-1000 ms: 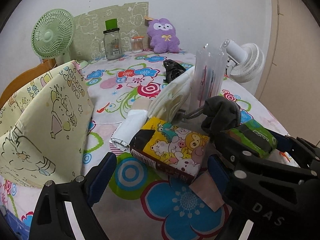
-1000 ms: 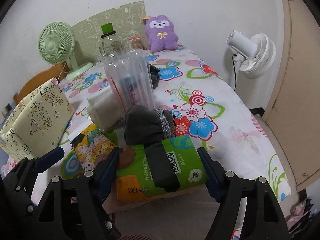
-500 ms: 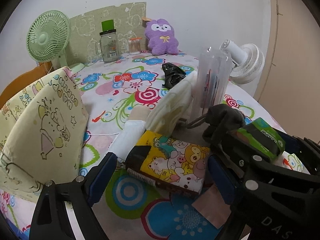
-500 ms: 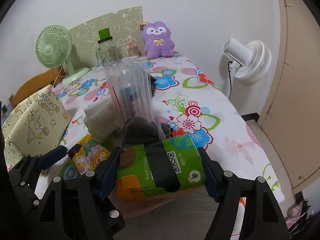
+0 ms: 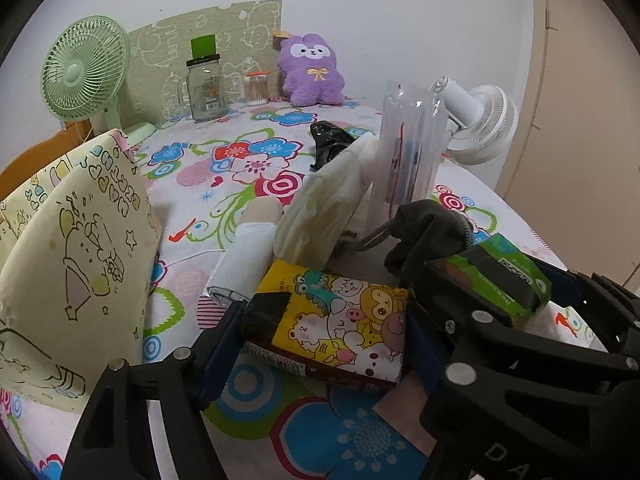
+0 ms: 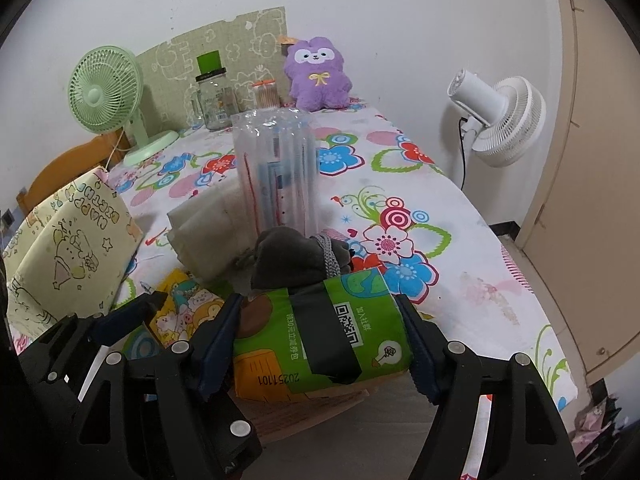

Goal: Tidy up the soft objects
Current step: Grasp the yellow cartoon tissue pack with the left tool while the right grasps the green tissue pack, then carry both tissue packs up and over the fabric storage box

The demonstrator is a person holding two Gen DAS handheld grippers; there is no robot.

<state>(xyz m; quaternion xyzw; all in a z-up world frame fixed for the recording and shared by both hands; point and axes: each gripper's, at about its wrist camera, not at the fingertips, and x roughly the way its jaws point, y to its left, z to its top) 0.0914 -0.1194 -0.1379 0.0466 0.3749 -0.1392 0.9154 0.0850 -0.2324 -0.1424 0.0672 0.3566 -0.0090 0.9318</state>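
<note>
Left wrist: green pack (image 5: 496,276) half behind right claw (image 5: 492,312).

Even, soft indoor light; faint shadows; sharp focus; strong fisheye curvature, dark vignette at corners.

Just ahead of the right tool (image 6: 320,344), a grey pouch (image 6: 292,256) and an upright clear packet (image 6: 276,176) block the way forward. To its right the flowered desk (image 6: 460,248) lies open. Left of the left tool (image 5: 320,344), a yellow gift bag (image 5: 76,248) walls off that side.
</note>
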